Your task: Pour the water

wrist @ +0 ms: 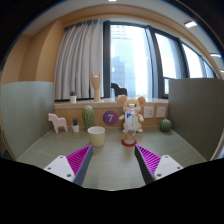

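Gripper view: gripper (pixel 109 160) spread, holding nothing. Water bottle (pixel 129 124) stands upright on the table (pixel 110 152), beyond the fingers, just right of the white cup (pixel 97 136). Bottle looks light, smooth plastic, probably slippery; grab mid-body, below the label.

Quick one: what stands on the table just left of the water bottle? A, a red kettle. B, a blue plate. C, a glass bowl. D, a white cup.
D: a white cup stands on the table left of the water bottle, both well beyond the open gripper, whose fingers hold nothing.
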